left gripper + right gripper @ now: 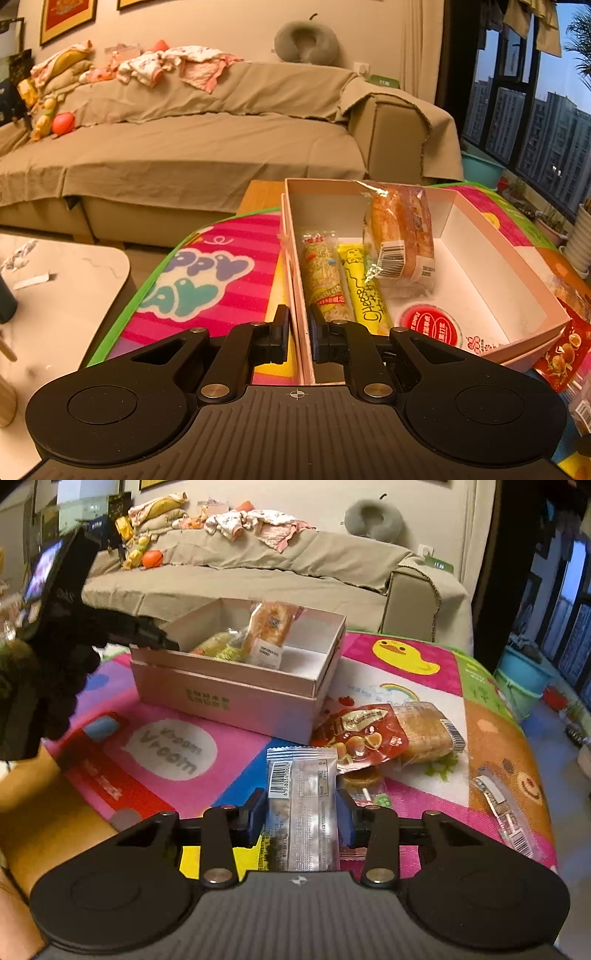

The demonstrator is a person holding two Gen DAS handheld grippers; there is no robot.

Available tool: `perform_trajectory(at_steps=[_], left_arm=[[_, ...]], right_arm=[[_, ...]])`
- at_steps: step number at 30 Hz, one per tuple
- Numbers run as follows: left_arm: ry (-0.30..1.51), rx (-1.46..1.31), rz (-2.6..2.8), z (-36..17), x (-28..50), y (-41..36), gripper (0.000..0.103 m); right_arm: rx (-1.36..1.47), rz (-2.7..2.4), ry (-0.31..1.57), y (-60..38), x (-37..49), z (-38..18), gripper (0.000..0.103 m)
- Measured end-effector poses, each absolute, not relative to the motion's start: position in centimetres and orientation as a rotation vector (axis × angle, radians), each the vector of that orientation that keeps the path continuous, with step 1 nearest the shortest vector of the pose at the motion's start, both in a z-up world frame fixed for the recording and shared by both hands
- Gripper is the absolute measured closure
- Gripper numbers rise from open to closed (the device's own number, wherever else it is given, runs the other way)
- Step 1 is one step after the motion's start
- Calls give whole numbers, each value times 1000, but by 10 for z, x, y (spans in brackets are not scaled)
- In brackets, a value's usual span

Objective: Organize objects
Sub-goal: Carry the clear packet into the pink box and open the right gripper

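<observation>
A pink cardboard box stands open on a colourful play mat. It holds a rice snack bar, a yellow cheese stick, a wrapped bread and a red-lidded cup. My left gripper is shut on the box's near left wall; in the right wrist view it shows at the box's left corner. My right gripper is low over the mat with a silver snack packet between its fingers, the pads against the packet's two long sides.
Right of the silver packet lie a red snack pouch, a wrapped bread, a small round cake and a thin clear packet. A covered sofa stands behind. A white marble table sits at the left.
</observation>
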State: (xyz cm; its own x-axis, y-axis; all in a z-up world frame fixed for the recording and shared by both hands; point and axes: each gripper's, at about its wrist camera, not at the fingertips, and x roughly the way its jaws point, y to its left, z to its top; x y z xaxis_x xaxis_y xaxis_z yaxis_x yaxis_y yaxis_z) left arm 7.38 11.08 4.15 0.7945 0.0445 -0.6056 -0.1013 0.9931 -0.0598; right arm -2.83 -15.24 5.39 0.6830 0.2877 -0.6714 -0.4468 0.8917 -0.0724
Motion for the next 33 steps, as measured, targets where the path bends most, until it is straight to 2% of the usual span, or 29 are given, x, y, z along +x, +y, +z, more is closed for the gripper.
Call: perform_trajectory(at_steps=[4, 16, 20, 26, 33], left_arm=[[646, -93, 78, 42, 74, 111, 90], [638, -122, 65, 39, 73, 115, 89], [636, -129, 58, 38, 72, 118, 89], [632, -134, 57, 38, 72, 118, 89], [630, -131, 56, 36, 72, 120, 89]], right_arm=[[-221, 416, 703, -149, -28, 69, 64], [-161, 458, 481, -142, -32, 177, 63], [-146, 470, 429, -132, -21, 197, 63], [-118, 495, 453, -111, 14, 203, 63], [-87, 498, 544, -86, 59, 176, 63]])
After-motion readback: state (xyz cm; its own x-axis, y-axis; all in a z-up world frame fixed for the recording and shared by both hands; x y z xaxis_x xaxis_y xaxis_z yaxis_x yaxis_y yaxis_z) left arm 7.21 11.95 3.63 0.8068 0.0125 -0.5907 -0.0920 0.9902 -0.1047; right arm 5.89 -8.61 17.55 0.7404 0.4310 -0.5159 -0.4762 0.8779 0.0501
